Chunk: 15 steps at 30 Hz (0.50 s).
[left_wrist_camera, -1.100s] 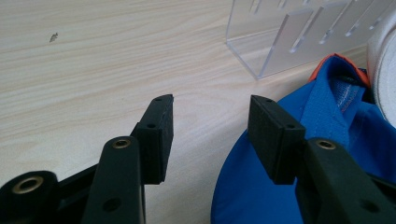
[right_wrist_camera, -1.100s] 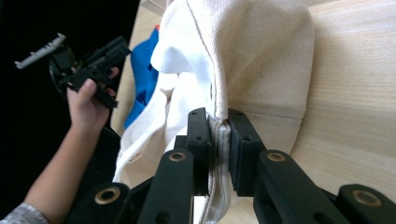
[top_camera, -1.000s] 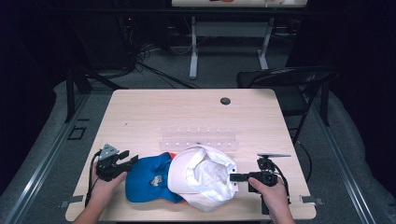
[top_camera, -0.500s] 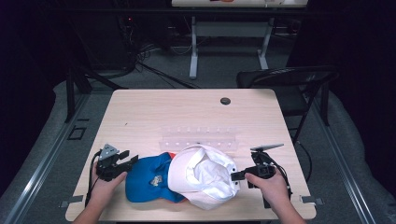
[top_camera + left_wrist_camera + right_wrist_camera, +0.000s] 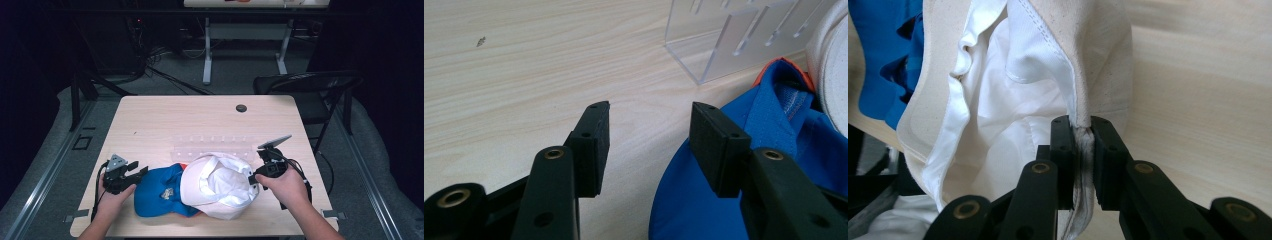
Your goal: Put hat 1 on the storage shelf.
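Observation:
A white cap [image 5: 217,186] lies upside down at the table's front middle, partly over a blue cap [image 5: 159,191]. My right gripper [image 5: 253,179] is shut on the white cap's rim and holds that edge lifted; in the right gripper view the cream fabric [image 5: 1083,90] is pinched between the two black pads [image 5: 1064,150]. My left gripper [image 5: 138,172] rests open at the blue cap's left edge. In the left gripper view the blue cap [image 5: 784,150] sits behind the right jaw, with bare table between the pads [image 5: 596,140].
A clear acrylic rack [image 5: 215,147] lies flat just behind the caps, its corner [image 5: 744,40] near the left gripper. A small black disc [image 5: 241,108] sits near the far edge of the wooden table [image 5: 160,120]. A black chair [image 5: 310,90] stands beyond the right corner.
My right hand has risen and drawn slightly back with the white cap's rim in its jaws, tilting the cap up. The left hand has stayed still.

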### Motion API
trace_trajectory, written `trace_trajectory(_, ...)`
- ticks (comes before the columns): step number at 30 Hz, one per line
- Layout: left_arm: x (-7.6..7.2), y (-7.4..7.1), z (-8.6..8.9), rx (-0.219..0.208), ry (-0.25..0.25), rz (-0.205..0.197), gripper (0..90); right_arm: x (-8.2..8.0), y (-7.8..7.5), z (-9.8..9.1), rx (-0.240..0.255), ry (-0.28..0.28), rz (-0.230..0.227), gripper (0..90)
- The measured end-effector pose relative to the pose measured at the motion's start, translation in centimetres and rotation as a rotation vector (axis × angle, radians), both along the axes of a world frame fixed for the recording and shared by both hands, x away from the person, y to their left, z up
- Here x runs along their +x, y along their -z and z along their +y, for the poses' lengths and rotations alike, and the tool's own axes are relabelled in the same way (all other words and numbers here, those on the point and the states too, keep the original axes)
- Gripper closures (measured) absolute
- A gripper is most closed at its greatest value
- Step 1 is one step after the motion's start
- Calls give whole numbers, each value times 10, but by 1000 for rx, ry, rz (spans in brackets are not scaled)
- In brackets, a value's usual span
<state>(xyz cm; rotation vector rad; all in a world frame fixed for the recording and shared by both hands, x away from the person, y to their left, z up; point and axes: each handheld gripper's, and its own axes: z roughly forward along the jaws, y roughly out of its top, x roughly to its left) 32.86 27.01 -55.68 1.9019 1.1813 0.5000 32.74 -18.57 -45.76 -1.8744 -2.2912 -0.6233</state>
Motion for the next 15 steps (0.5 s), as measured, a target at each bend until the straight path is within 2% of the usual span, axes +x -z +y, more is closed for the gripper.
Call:
trace_trajectory(1,0,0,1,3,3,5,515,1,-4,3,-17,6,-13,816)
trace_trajectory(3,0,-1,1,4,0,11,515,3,-13,6,-50,-21,-16,815)
trace_trajectory(5,0,0,1,-4,-5,3,515,6,-24,12,-91,-29,-15,814)
trace_trajectory(11,0,0,1,-5,-6,2,515,12,-42,20,-146,-55,8,818)
trace_trajectory(13,0,0,1,-6,-5,5,515,14,-47,25,-163,-37,8,818)
trace_trajectory(14,0,0,1,-4,-5,4,515,15,-50,25,-177,-56,16,818)
trace_trajectory(15,0,0,1,-5,-5,4,515,15,-51,27,-175,-34,1,818)
